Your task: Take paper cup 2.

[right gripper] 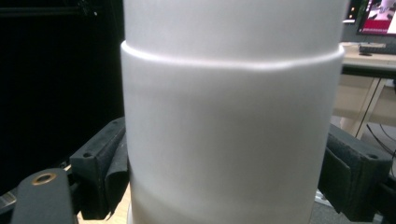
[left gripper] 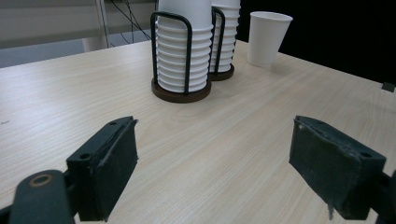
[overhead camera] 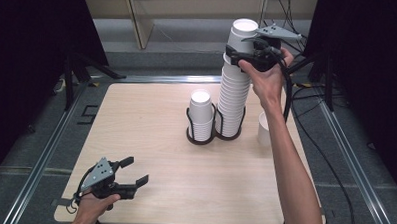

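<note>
A tall stack of white paper cups [overhead camera: 233,93] stands in the right ring of a black wire holder [overhead camera: 205,140]. Beside it a short stack [overhead camera: 201,117] fills the left ring. My right gripper [overhead camera: 237,56] is up near the top of the tall stack, shut on a paper cup [right gripper: 229,140] just under a rim, with one pad [right gripper: 102,172] against each side. My left gripper [overhead camera: 134,172] rests low at the table's near left corner, jaws open with nothing between them [left gripper: 212,163]. It faces the short stack [left gripper: 175,51].
A single white cup [overhead camera: 264,128] stands on the wooden table [overhead camera: 151,120] right of the holder, partly behind the person's right forearm; it also appears in the left gripper view [left gripper: 267,37]. Metal rails and cables run along the table's sides.
</note>
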{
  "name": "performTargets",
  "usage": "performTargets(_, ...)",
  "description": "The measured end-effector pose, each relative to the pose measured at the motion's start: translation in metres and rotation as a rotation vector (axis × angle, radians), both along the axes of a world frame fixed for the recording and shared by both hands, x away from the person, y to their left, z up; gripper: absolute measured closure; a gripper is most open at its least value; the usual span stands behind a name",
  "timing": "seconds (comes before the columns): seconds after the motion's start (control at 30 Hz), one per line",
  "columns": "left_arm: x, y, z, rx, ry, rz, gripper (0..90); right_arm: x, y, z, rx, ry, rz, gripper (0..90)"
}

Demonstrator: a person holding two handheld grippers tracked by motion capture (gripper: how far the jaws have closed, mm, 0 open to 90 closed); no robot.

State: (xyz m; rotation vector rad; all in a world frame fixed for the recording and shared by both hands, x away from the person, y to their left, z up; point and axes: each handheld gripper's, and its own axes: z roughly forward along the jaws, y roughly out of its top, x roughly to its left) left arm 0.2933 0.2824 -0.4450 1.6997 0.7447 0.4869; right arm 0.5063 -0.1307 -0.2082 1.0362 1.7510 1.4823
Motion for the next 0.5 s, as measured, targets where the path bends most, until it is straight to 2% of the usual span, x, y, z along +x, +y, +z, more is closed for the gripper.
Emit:
performTargets(0.13,0.0,0.001,0.0,0.012,-0.001,-0.003,14.7,-0.005,-0.001,0.013,0.006,-0.026,-0.007,15.5)
performTargets(0.27,0.001,-0.002,-0.002,-0.016,0.001,-0.012,14.7,-0.008,-0.001,0.028,0.021,-0.047,-0.014,15.5)
performTargets(0.37,0.0,0.0,0.0,0.011,0.0,-0.005,14.7,-0.01,0.0,0.036,0.028,-0.058,-0.017,15.5)
performTargets(0.47,0.001,-0.001,-0.001,-0.01,-0.001,-0.01,14.7,-0.012,0.002,0.046,0.043,-0.076,-0.004,15.5)
performTargets(0.5,0.0,0.0,0.0,0.011,0.002,-0.004,14.7,-0.014,0.002,0.048,0.041,-0.081,-0.008,15.5)
